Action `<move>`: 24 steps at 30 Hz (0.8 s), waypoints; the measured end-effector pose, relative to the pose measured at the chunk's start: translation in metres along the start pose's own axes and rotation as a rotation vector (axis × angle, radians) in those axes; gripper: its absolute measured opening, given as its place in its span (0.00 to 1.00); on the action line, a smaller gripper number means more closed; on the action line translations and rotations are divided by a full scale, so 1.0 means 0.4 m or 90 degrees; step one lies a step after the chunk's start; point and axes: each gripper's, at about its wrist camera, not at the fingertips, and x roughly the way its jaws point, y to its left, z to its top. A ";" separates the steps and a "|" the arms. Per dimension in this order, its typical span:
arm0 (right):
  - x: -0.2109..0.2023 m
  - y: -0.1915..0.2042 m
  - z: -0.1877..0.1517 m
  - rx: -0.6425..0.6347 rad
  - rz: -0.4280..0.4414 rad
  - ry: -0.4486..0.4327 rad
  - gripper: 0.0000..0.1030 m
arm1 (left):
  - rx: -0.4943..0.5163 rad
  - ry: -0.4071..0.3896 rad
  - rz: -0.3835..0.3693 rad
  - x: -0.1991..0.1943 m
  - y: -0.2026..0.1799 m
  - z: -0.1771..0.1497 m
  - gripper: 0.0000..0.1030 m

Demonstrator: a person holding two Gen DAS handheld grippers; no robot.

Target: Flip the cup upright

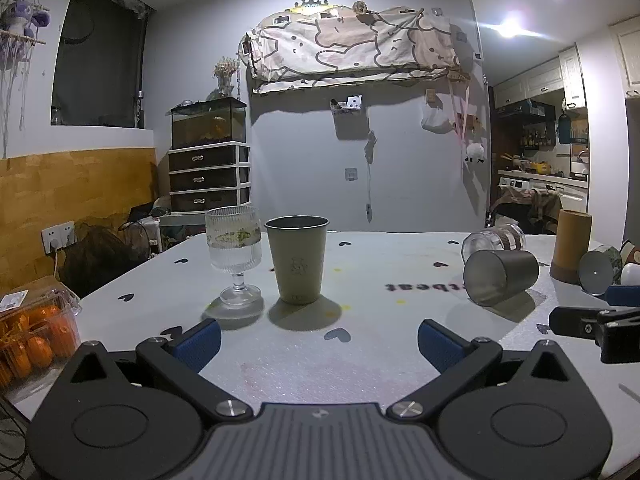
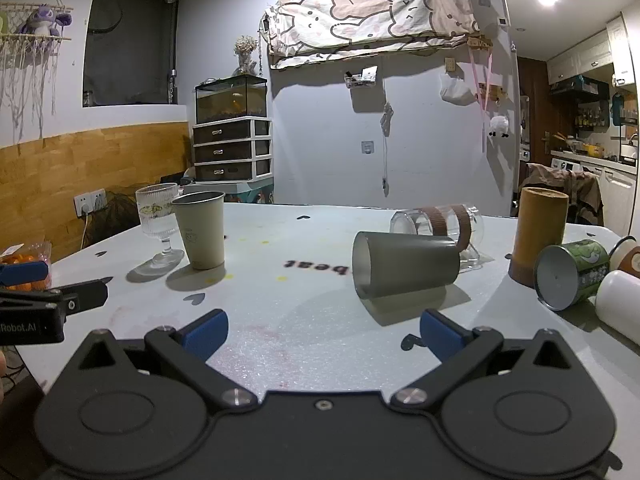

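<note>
A grey metal cup (image 2: 404, 266) lies on its side on the white table, mouth toward the left; it also shows in the left wrist view (image 1: 500, 276). My right gripper (image 2: 322, 332) is open and empty, a short way in front of this cup. My left gripper (image 1: 318, 340) is open and empty, in front of an upright beige cup (image 1: 298, 258) and a ribbed stemmed glass (image 1: 236, 256). Both of those also show in the right wrist view, the cup (image 2: 202, 228) and the glass (image 2: 158, 220).
A clear jar with brown bands (image 2: 440, 226) lies behind the grey cup. A tall brown cylinder (image 2: 540, 234) stands at right, with a green tin (image 2: 572, 276) and a white cup (image 2: 620, 304) lying beside it. A box of oranges (image 1: 32, 332) sits at the table's left edge.
</note>
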 end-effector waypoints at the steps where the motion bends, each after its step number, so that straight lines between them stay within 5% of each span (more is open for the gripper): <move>1: 0.000 -0.001 0.000 0.000 0.000 0.000 1.00 | -0.001 0.001 0.000 -0.001 -0.001 0.000 1.00; 24: -0.001 0.001 0.000 -0.002 -0.001 0.000 1.00 | -0.001 0.001 -0.001 0.000 -0.001 -0.001 1.00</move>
